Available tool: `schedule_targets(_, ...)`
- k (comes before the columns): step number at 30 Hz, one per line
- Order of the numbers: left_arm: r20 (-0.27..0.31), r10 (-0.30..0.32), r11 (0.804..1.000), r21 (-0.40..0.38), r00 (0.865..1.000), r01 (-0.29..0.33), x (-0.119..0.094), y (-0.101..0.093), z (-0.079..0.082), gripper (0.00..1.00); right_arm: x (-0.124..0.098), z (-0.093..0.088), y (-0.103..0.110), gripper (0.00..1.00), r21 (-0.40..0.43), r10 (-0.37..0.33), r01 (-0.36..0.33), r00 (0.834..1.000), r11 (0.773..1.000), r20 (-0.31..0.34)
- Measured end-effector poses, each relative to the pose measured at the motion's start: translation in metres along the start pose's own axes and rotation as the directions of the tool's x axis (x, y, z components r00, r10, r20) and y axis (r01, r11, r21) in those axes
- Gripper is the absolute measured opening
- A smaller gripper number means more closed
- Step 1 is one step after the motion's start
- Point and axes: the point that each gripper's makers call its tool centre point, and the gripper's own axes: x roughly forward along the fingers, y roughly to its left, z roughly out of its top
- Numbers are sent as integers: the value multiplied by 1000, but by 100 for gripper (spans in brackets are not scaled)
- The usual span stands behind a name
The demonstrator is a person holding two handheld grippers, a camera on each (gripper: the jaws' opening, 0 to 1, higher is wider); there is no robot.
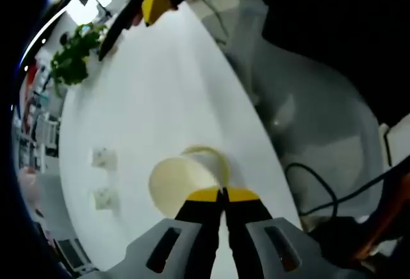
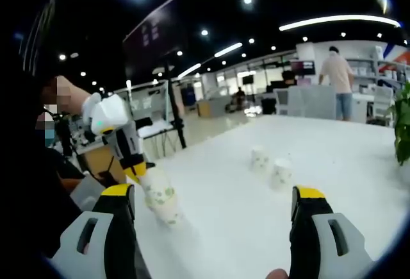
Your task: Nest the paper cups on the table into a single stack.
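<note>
In the left gripper view my left gripper is shut on the rim of a cream paper cup, held tilted just over the white table. The right gripper view shows that same cup, green-patterned, hanging from the left gripper near the table's left edge; whether it holds more cups inside I cannot tell. Two more patterned cups stand side by side farther along the table, seen small in the left gripper view. My right gripper stands wide open with nothing between its jaws.
A green potted plant stands at one end of the table. The right gripper shows at the far end in the left gripper view. Cables lie on the floor beside the table edge. A person stands far off.
</note>
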Motion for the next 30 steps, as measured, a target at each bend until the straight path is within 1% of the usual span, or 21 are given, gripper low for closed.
schedule_targets(3, -6, -8, 1000, 6, 1000, 8, 3, 1, -2, 0, 0, -1, 0, 100, -1, -2, 2, 1000, 1000, -3)
schedule_targets(7, -10, -21, 1000, -12, 1000, 21, 6, 0, -3, 0, -1, -1, -1, 100, 5, -6, 6, 1000, 1000, -3)
schedule_targets(14, -27, -35, 999, -3, 999, 35, 10, -1, -6, 0, -2, -3, -2, 100, 13, -9, 9, 1000, 1000, -4)
schedule_targets(17, -26, -37, 999, 11, 999, 37, 10, 0, -5, 0, -2, -2, -1, 100, 25, -4, 4, 1000, 1000, 2)
schedule_targets(20, -20, -48, 999, -15, 999, 48, 13, 0, -3, 0, -2, -4, -1, 100, 16, -2, 2, 1000, 1000, -5)
schedule_targets(23, -28, -54, 998, -23, 998, 53, 15, 0, -3, 0, -3, -3, -2, 100, 24, -6, 6, 1000, 1000, 1)
schedule_targets(25, -38, -74, 997, -39, 997, 72, 17, -2, -3, 0, -4, -2, -2, 100, 22, -7, 7, 1000, 1000, 1)
schedule_targets(29, -26, -87, 994, -68, 996, 85, 19, -2, 0, 1, -4, -4, -3, 100, 23, -9, 9, 1000, 1000, 1)
schedule_targets(30, -38, -96, 993, -72, 995, 94, 20, -3, -2, 1, -4, -4, -2, 100, 27, -9, 9, 1000, 1000, 1)
